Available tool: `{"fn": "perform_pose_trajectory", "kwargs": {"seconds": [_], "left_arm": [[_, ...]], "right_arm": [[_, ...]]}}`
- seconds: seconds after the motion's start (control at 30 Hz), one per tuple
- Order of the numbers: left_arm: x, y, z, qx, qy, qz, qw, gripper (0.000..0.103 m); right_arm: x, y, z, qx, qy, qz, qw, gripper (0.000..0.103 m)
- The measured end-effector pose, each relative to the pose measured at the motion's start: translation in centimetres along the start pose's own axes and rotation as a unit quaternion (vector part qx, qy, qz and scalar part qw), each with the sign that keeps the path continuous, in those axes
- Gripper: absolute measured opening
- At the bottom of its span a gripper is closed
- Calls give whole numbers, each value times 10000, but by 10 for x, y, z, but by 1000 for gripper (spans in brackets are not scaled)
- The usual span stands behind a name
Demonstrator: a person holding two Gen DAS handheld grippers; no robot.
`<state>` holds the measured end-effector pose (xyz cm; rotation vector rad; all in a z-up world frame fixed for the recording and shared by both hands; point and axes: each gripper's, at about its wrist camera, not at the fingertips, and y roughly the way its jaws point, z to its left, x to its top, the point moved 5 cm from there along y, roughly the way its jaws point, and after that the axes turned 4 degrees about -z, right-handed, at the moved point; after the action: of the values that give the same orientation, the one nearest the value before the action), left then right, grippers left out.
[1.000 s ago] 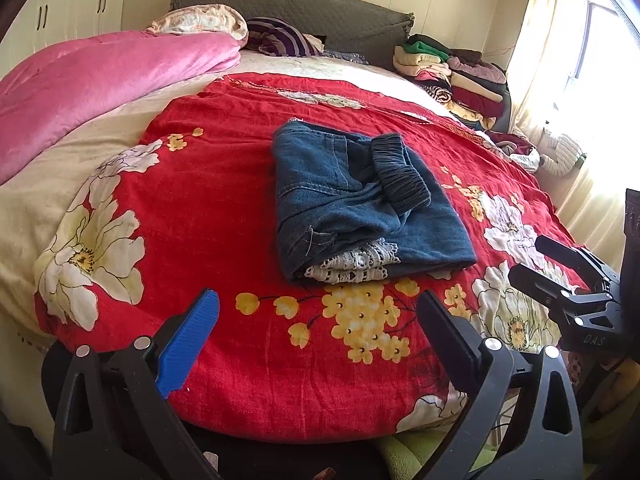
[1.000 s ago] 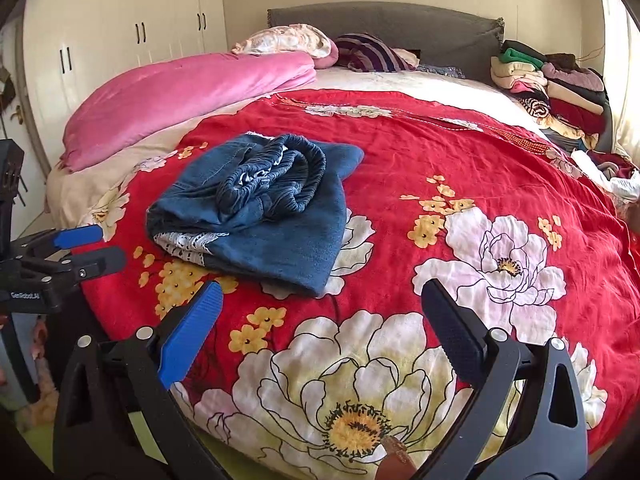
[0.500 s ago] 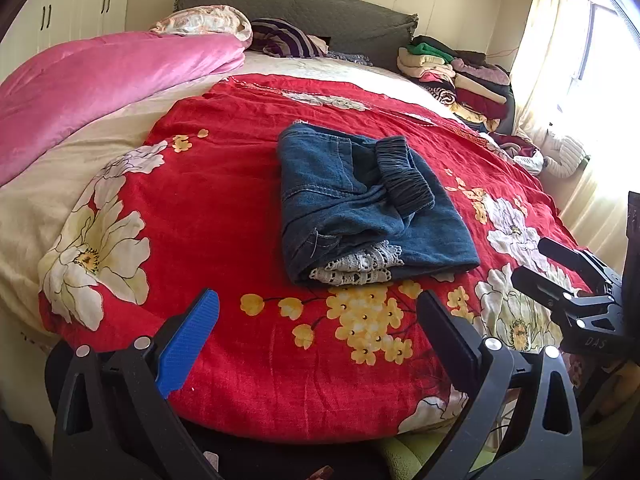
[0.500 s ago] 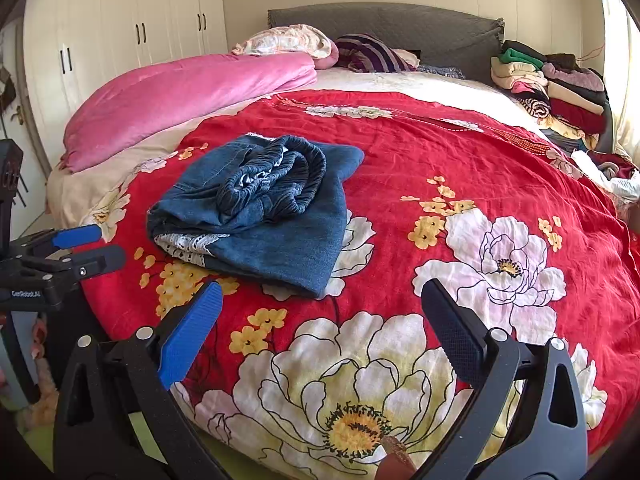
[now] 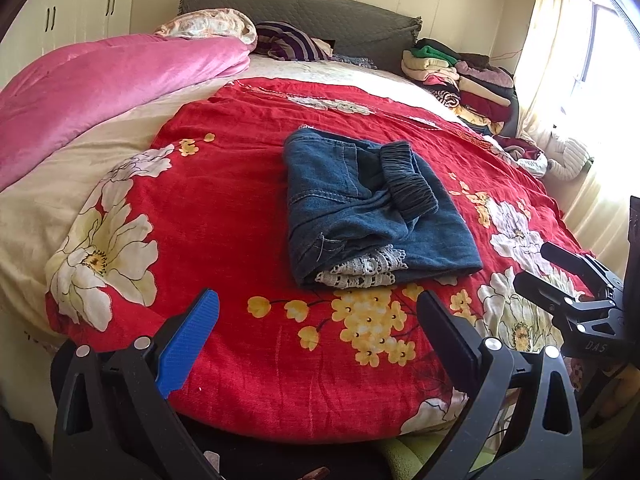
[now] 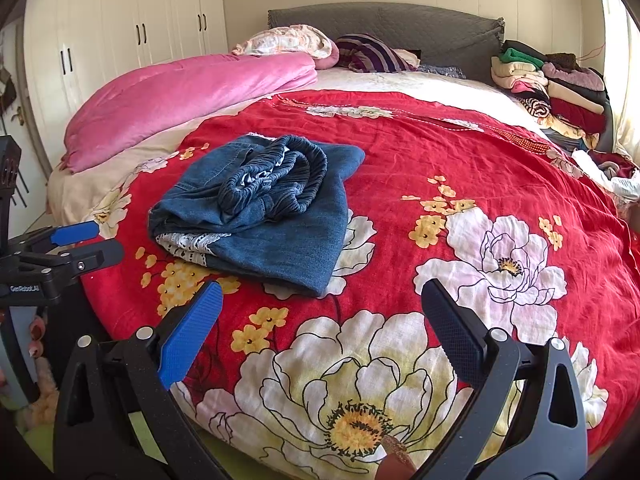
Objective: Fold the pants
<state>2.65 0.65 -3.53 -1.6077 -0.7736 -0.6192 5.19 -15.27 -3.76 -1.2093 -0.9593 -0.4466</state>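
Blue denim pants [image 5: 372,208] with a white lace hem lie folded in a compact bundle on the red floral bedspread [image 5: 224,184]; the elastic waistband is on top. They also show in the right wrist view [image 6: 260,208]. My left gripper [image 5: 318,312] is open and empty, held back over the near edge of the bed, short of the pants. My right gripper [image 6: 320,304] is open and empty, to the right of the pants and apart from them. Each gripper shows in the other's view: the right one [image 5: 560,272], the left one [image 6: 80,244].
A pink duvet [image 5: 100,92] lies along the bed's left side. Pillows [image 6: 288,42] and a grey headboard [image 6: 384,24] are at the far end. A stack of folded clothes [image 5: 464,80] sits at the far right. White wardrobes [image 6: 120,32] stand to the left.
The left wrist view has shifted slightly, so the pants sit a little further right and lower. Both grippers stay open. The pants have not moved.
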Motion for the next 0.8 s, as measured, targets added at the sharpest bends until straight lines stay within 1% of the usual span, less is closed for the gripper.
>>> {"fn": "perform_pose_trajectory", "kwargs": {"seconds": [0.8], "left_arm": [[1, -4, -1, 26, -8, -12, 10000, 99]], "right_arm": [[1, -1, -1, -20, 15, 9, 10000, 94]]}}
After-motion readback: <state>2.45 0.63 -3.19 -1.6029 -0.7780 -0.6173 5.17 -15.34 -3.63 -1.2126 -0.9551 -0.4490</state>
